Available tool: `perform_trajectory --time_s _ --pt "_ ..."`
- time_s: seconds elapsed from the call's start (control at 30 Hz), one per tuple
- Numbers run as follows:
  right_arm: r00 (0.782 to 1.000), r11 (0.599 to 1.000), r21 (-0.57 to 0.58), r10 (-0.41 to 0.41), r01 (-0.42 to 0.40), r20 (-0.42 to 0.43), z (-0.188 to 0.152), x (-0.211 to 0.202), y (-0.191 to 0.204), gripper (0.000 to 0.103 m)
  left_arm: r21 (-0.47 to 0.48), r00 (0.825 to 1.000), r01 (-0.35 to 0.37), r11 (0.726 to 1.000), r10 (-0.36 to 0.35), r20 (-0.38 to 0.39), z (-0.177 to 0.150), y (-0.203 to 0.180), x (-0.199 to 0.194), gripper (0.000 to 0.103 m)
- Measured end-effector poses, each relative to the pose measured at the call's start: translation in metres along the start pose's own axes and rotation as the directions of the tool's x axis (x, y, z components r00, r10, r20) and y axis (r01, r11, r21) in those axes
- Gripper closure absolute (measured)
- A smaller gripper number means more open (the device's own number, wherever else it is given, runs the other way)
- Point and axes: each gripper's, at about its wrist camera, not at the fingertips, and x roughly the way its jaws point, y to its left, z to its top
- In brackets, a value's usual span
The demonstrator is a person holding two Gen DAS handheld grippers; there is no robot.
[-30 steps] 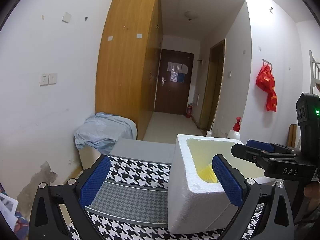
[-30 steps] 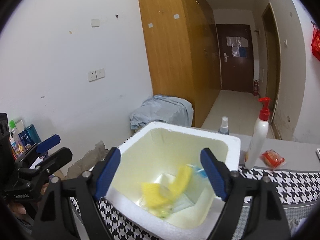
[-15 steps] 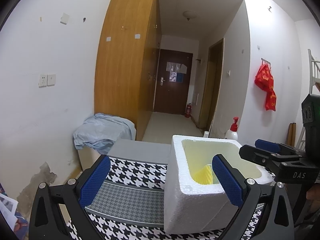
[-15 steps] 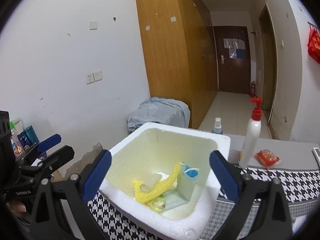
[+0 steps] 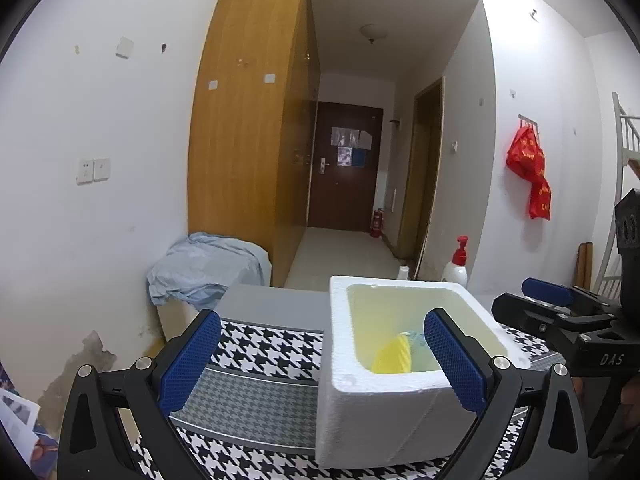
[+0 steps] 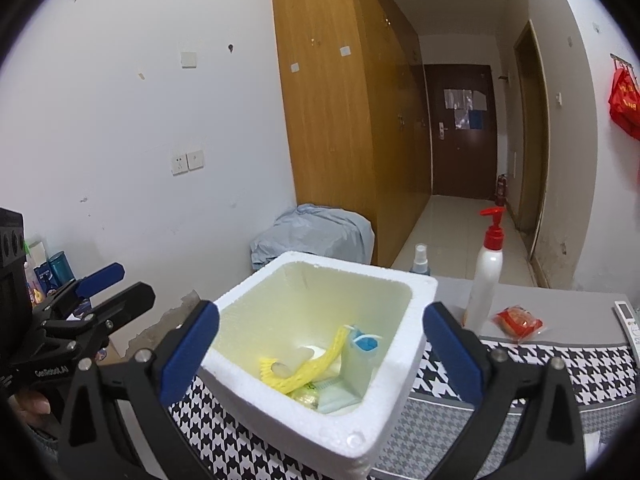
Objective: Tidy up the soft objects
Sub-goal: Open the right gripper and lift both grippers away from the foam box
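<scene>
Houndstooth desk (image 6: 540, 364): foam box (image 6: 384, 412) holds yellow mesh sleeve (image 6: 320, 360). Right tongs (image 6: 320, 344) opening, empty; left tongs (image 5: 316, 360) apart, empty. Risk: tongs clip the rim, tipping the light box.

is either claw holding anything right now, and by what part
Nothing is held. The right claw is opening, empty, over the foam box; the yellow net lies inside. The left claw is open and empty.

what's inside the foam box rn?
Foam box holds a yellow foam net, a clear pouch with a blue cap and pale packets beneath. What lies under them, and the near inner wall, is hidden.
</scene>
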Motion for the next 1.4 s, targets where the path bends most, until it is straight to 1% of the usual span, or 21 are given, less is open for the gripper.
perform_trajectory --time_s 0.37,0.8,0.97,1.2,1.4 --pt "1.0 1.0 -0.006 0.001 -0.001 0.026 -0.006 -0.025 -0.01 0.0 0.014 1.0 0.016 1.0 -0.016 0.005 0.0 -0.024 -0.009 0.001" --pt "0.999 1.0 0.003 0.001 -0.001 0.053 -0.022 -0.053 -0.018 0.0 0.018 0.999 0.041 0.999 -0.042 0.004 -0.003 -0.048 -0.021 0.001" --pt "0.998 1.0 -0.011 -0.008 0.008 0.056 -0.031 -0.061 -0.018 0.0 0.028 0.999 0.053 0.998 -0.053 0.002 -0.007 -0.058 -0.024 0.001" --pt "0.998 1.0 -0.011 -0.024 0.025 0.064 -0.042 -0.07 -0.025 0.0 0.023 0.996 0.089 0.996 -0.089 -0.006 -0.016 -0.066 -0.024 0.001" --pt "0.997 0.999 -0.008 -0.049 0.05 0.061 -0.052 -0.075 -0.032 0.0 0.038 0.995 0.102 0.994 -0.102 0.007 -0.025 -0.077 -0.023 0.001"
